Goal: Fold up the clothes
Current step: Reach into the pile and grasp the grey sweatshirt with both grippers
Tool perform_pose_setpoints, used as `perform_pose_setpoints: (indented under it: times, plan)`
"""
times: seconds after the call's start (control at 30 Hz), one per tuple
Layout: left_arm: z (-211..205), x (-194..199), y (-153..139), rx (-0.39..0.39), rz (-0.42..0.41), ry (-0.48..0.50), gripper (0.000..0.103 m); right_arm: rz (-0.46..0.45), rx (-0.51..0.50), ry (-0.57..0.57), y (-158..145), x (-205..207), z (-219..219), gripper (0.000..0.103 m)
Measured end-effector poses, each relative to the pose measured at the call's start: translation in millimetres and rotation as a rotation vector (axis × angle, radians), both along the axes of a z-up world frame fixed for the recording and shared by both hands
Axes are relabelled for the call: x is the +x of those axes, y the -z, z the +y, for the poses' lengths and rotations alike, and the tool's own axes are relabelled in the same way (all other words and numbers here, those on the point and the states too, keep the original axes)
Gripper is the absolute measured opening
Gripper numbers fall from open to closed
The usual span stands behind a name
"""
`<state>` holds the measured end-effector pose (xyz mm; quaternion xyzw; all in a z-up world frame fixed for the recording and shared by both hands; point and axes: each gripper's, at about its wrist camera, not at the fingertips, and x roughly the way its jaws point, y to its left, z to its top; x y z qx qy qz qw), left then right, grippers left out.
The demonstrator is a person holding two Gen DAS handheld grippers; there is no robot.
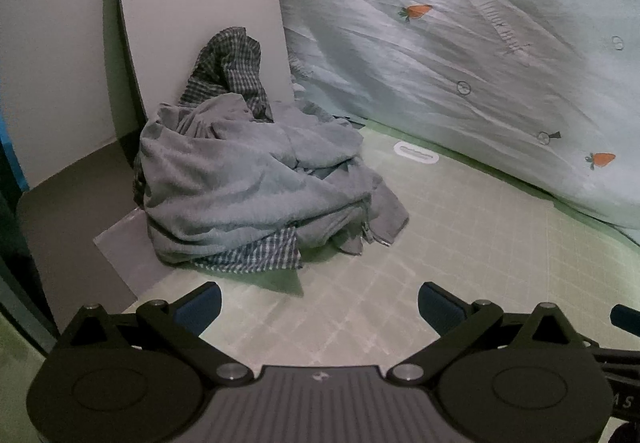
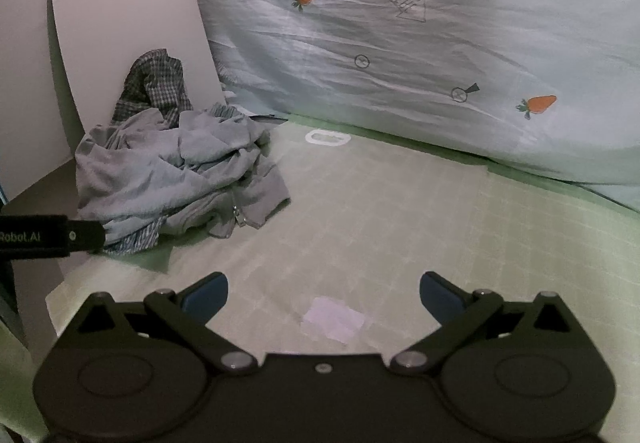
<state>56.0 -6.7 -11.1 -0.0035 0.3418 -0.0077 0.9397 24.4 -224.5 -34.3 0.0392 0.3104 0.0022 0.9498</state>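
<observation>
A crumpled pile of clothes (image 1: pixel 256 187) lies on the pale green gridded mat (image 1: pixel 440 263), with a grey-blue garment on top and a dark checked garment (image 1: pixel 232 67) leaning up behind it. The same pile (image 2: pixel 176 171) sits at the left in the right wrist view, a zipper edge showing at its front. My left gripper (image 1: pixel 320 309) stands open and empty over the mat, short of the pile. My right gripper (image 2: pixel 324 297) is open too, holding nothing, further right of the pile. Part of the left gripper's body (image 2: pixel 48 235) shows at the left edge.
A white rounded board (image 1: pixel 200 3) leans behind the pile against a wall. A pale blue sheet with carrot prints (image 1: pixel 480 43) rises along the back and right. A white oval tag (image 1: pixel 416 153) lies on the mat, and a pale patch (image 2: pixel 336 319) marks it nearer.
</observation>
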Motion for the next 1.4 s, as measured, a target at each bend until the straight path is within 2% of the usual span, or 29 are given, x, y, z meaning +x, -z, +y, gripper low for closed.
perform_pose_setpoints:
  times: [0.17,0.47,0.73,0.87,1.07,1.13,1.17,1.2,1.23,1.27,1.3,1.37,1.4]
  plan:
    - [1,22,3,0.002,0.008,-0.010,0.103,-0.016,-0.022,0.031,3,27,-1,0.103]
    - [21,93,11,-0.041,0.029,-0.119,0.103,-0.013,-0.021,0.013,11,99,-3,0.103]
    - [70,180,35,-0.068,0.107,-0.281,0.102,0.075,0.023,-0.063,33,209,15,0.103]
    - [99,227,47,-0.090,0.142,-0.362,0.096,0.120,0.103,-0.092,47,264,31,0.100]
    - [130,278,54,-0.143,0.130,-0.459,0.095,0.156,0.253,-0.144,59,345,59,0.079]
    - [137,291,60,-0.170,0.140,-0.484,0.088,0.163,0.305,-0.169,62,361,68,0.073]
    - [139,295,63,-0.178,0.146,-0.496,0.085,0.168,0.333,-0.181,64,367,72,0.066]
    - [141,300,66,-0.186,0.153,-0.507,0.075,0.174,0.358,-0.190,65,373,78,0.056]
    - [142,302,69,-0.190,0.157,-0.518,0.066,0.186,0.378,-0.197,67,379,82,0.052]
    - [141,301,70,-0.187,0.156,-0.527,0.063,0.199,0.394,-0.208,70,385,86,0.041]
    - [140,300,71,-0.180,0.152,-0.535,0.057,0.212,0.407,-0.219,72,390,90,0.023]
    - [139,298,72,-0.166,0.144,-0.551,0.042,0.212,0.387,-0.250,74,393,97,0.002]
    - [139,296,71,-0.163,0.139,-0.549,0.033,0.187,0.367,-0.258,72,389,98,0.002]
